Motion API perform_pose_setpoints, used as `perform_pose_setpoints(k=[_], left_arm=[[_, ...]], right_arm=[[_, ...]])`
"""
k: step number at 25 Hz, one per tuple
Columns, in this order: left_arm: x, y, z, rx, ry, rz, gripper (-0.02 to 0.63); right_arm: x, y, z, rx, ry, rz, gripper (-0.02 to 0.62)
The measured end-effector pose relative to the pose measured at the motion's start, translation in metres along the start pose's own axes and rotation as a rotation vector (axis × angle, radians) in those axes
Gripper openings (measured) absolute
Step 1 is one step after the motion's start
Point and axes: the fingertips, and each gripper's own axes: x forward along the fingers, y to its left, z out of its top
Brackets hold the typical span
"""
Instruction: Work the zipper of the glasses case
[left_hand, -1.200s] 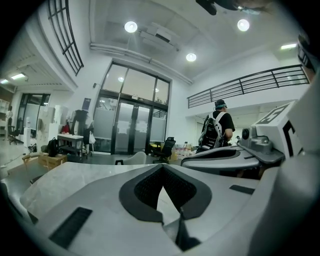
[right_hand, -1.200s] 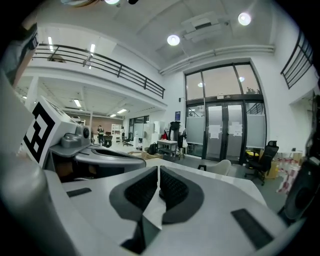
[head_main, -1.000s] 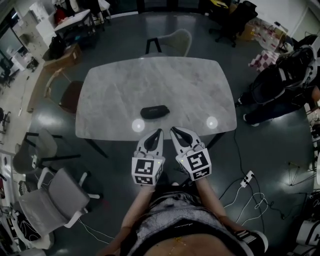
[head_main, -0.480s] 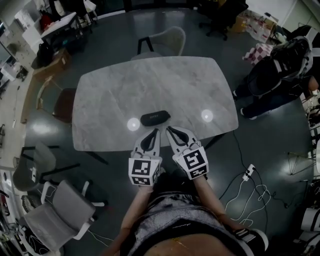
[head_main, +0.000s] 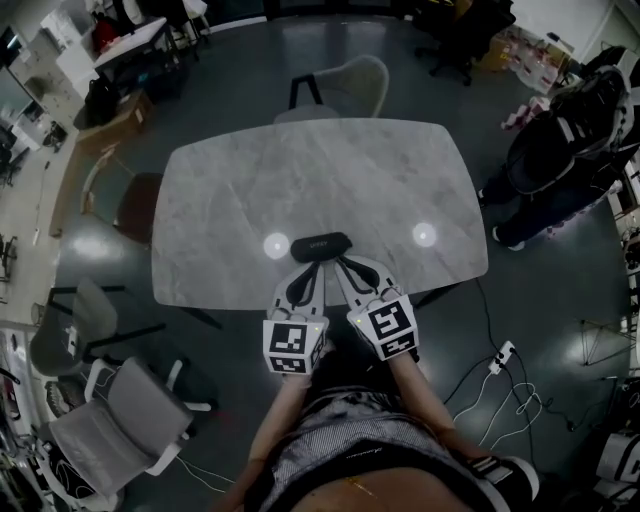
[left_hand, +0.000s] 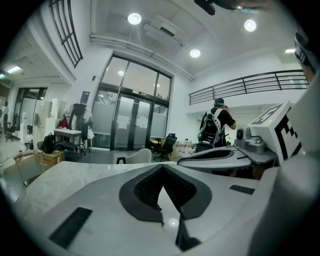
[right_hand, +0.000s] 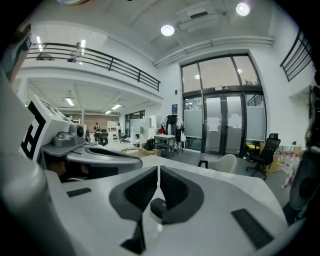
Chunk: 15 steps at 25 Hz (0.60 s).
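Head view, and the dark glasses case (head_main: 320, 246) lies flat near the close edge of the pale marble worktop (head_main: 250, 190), long side across, with both tools lined up just short of it. Left gripper (head_main: 315, 267) sits just by the case's near side, jaws pressed fully together and holding nothing. Right gripper (head_main: 341, 265) is right alongside, jaws all but together with only a thin slit between them, also empty; its own view shows the case's dark end low down, beyond the tips rather than between the pads. Whether either tip actually touches the case I can't tell. So, as I judge it, nothing is done yet: no grip on the case, zipper untouched, its pull too small to find. Steadying, catching the pull and running it all remain.
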Motion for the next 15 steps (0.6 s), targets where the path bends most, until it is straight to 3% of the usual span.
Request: perform_pose_setpoints(k=[15], left_arm=[[0.090, 0.015, 0.025, 0.028, 0.019, 0.073, -0.005]], right_arm=[[0.036, -0.109, 0.014, 0.019, -0.005, 0.051, 0.067]])
